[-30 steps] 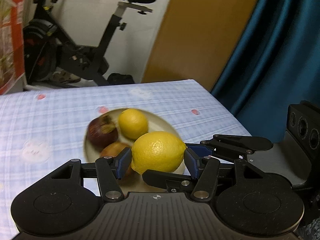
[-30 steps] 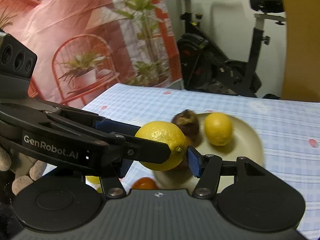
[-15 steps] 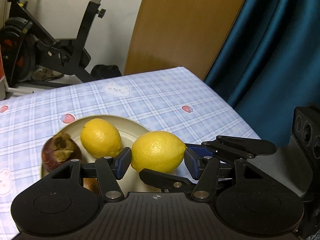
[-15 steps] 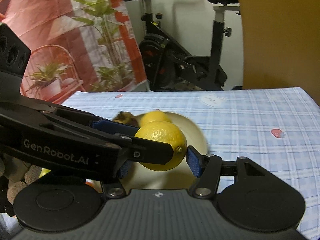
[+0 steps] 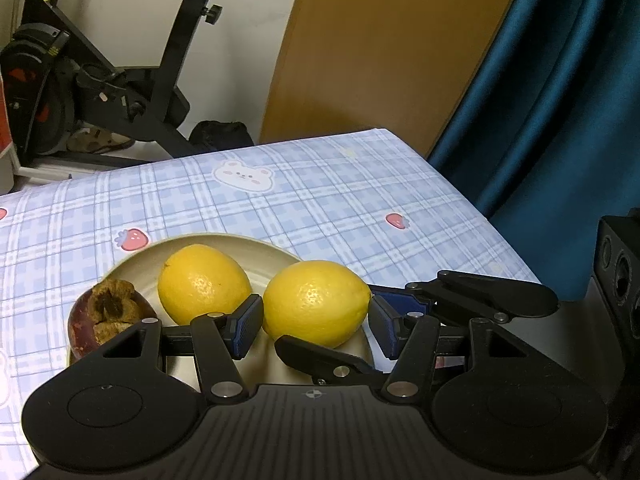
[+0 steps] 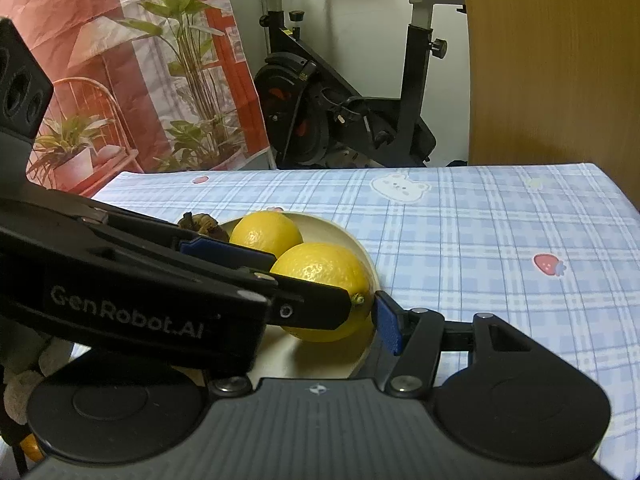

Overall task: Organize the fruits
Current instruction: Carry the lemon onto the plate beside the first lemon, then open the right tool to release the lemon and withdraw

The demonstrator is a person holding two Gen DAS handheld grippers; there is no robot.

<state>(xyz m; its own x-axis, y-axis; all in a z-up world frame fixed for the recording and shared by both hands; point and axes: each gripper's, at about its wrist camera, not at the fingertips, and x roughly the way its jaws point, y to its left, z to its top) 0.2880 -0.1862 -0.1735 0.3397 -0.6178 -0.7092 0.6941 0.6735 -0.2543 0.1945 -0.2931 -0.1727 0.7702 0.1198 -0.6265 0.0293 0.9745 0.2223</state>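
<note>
At plate point(image 5: 208, 236) right rim, lemon point(image 5: 316, 304) is clamped by left hand-held gripper point(image 5: 316, 322) and right hand-held gripper point(image 6: 320, 328) together, beside second lemon point(image 5: 204, 284); surface point(image 5: 360, 200) bare rightward to its edge.

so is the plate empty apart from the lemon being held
No, a second lemon and a dark purple fruit already sit on the plate.

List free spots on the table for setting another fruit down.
Free: tablecloth right of the plate out to the table edge, and the strip beyond the plate toward the bike. Crowded: the plate, holding a lemon and mangosteen, with left gripper and right gripper around a second lemon over its right side.
</note>
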